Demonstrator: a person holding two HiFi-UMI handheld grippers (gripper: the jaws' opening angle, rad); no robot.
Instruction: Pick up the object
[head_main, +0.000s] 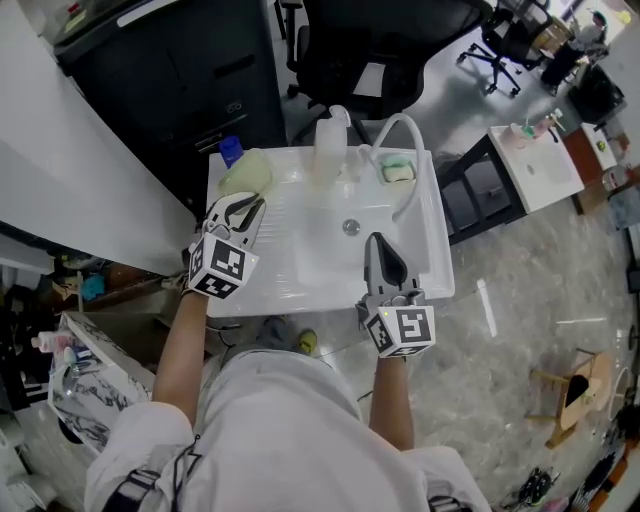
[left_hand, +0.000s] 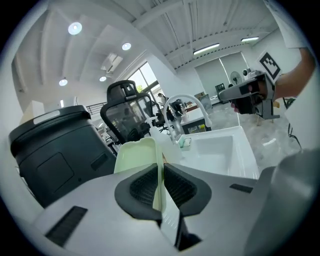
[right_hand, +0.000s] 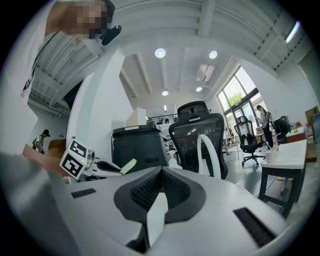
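Left tongs (left_hand: 161, 172) clamped on pale green object (left_hand: 134, 155) | right tongs (right_hand: 161, 175) together, empty

Left gripper (head_main: 250, 207) clamps the green object (head_main: 246, 172); right gripper (head_main: 379, 245) closed.

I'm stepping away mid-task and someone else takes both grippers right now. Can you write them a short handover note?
Left gripper: jaws shut on the edge of the pale green flat piece, held at the left rear corner of the sink.
Right gripper: jaws shut, nothing between them, over the sink's front right.
Done: the grasp is made.
Left: lift the piece clear. The pictures do not settle whether it is already off the rim.
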